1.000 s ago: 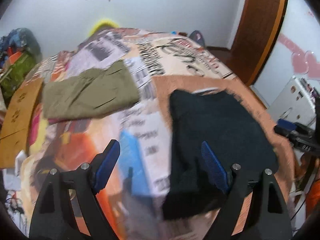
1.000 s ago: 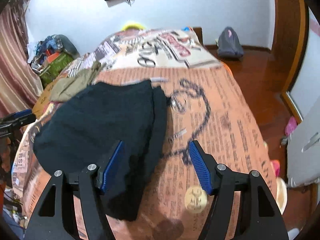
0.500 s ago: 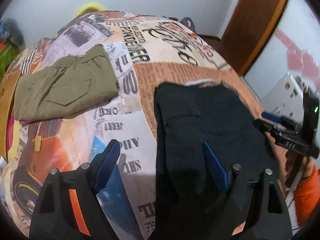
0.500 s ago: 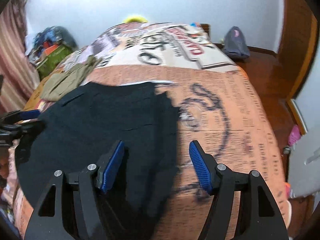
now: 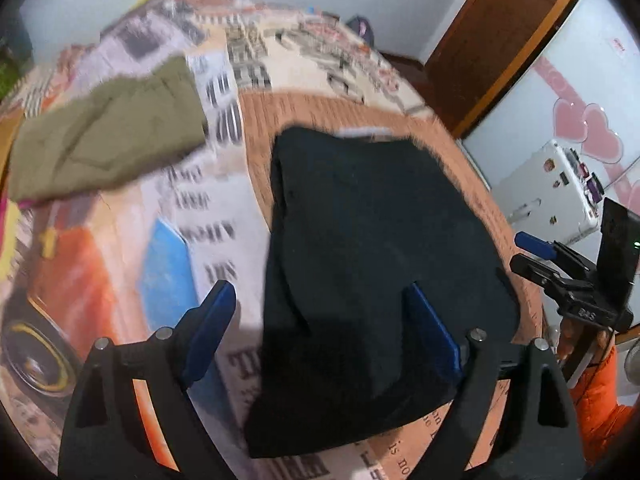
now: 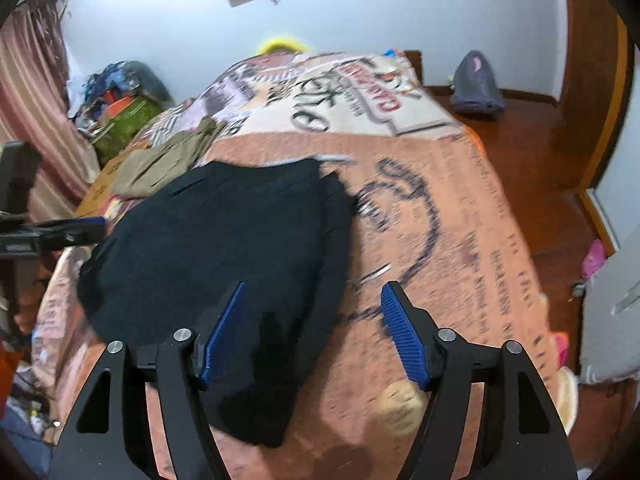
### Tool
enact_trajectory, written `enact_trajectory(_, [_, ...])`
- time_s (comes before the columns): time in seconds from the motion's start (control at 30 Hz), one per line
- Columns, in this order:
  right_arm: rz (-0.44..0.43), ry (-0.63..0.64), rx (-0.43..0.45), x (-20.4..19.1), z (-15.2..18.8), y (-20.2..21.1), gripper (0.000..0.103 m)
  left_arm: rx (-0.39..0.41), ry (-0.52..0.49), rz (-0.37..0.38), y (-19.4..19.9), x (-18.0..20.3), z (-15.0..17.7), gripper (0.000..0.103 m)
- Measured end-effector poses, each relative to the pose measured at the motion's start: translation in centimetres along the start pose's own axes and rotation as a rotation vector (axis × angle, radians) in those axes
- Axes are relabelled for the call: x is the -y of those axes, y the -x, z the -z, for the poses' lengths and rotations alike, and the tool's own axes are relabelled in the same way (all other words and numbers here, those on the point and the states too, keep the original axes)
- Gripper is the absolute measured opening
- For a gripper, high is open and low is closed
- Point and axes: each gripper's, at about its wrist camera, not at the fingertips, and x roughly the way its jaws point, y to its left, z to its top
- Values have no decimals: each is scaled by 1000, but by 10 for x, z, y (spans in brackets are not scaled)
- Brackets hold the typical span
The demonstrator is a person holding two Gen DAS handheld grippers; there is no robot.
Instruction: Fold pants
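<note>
The black pants (image 5: pixel 368 264) lie folded into a compact block on the printed bedspread (image 5: pixel 168 240); they also show in the right wrist view (image 6: pixel 224 248). My left gripper (image 5: pixel 320 320) is open and empty, held above the near left part of the pants. My right gripper (image 6: pixel 312 320) is open and empty, above the near right edge of the pants. The right gripper also shows at the right edge of the left wrist view (image 5: pixel 560 276), and the left gripper at the left edge of the right wrist view (image 6: pixel 52 232).
Folded olive pants (image 5: pixel 108 136) lie on the far left of the bed, also in the right wrist view (image 6: pixel 168 156). A grey bag (image 6: pixel 476 88) sits on the wooden floor. Clutter (image 6: pixel 116 100) is piled by the curtain. A white appliance (image 5: pixel 548 196) stands to the right.
Both grippers stayed open and empty. Both have drawn back and up from the black pants, so more of the bed shows. The pants have not moved.
</note>
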Motion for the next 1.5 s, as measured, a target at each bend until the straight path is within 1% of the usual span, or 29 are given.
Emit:
enact_trajectory(0.07, [-20,-14,-35,-2,4,-11,69,-39,30,13,-13,-3,5,88])
enact_trajectory(0.13, [-45,-33,-75,0,6,-25,69,-55,62,42,-20,-7,7,90])
enact_trajectory(0.23, [-82,-71,-106,7,8,-38,71,-56,46,45,-22,-6,6,94])
enact_trajectory(0.3, [-97,-86,-119,11,7,-44,80,-65,22,43,-26,-3,3,97])
enact_trajectory(0.4, [-133,-110,-142,17,4,-56,85,-83,-3,39,-34,3,-5,99])
enact_trajectory(0.47, [-172,-138,-157,21,2,-64,89,-92,-19,41,-38,5,-10,99])
enact_trajectory(0.53, [-195,-137,-166,22,0,-70,94,-105,-31,53,-43,8,-16,99])
enact_trajectory(0.6, [-200,-118,-173,18,-3,-75,96,-121,-33,71,-49,9,-22,99])
enact_trajectory(0.77, [-232,-67,-195,8,-11,-84,96,-144,-40,90,-61,12,-34,99])
enact_trajectory(0.83, [-251,-61,-196,8,-13,-86,92,-145,-44,97,-64,13,-37,98])
enact_trajectory(0.9, [-273,-59,-202,6,-15,-87,83,-143,-39,105,-63,13,-38,92])
enact_trajectory(0.93, [-280,-57,-204,6,-17,-87,80,-141,-40,108,-63,13,-39,90])
enact_trajectory(0.97, [-284,-52,-207,4,-17,-87,76,-140,-45,110,-62,14,-39,86])
enact_trajectory(1.0, [-284,-42,-208,3,-18,-87,72,-140,-56,112,-62,15,-39,79])
enact_trajectory(1.13, [-246,2,-191,-3,-20,-78,60,-129,-101,97,-57,23,-38,68])
enact_trajectory(1.2, [-227,12,-182,-3,-23,-74,47,-113,-106,89,-51,24,-38,55])
enact_trajectory(1.23, [-215,19,-176,-4,-25,-71,44,-102,-109,85,-49,26,-39,52])
enact_trajectory(1.27, [-201,29,-168,-6,-27,-66,38,-90,-114,84,-44,27,-40,44])
enact_trajectory(1.3, [-194,34,-166,-6,-28,-65,34,-73,-118,89,-38,29,-40,39])
enact_trajectory(1.4, [-167,71,-147,-15,-30,-53,30,-45,-131,86,-24,34,-39,32])
enact_trajectory(1.5, [-158,93,-122,-22,-32,-40,28,-19,-151,65,-10,39,-35,29])
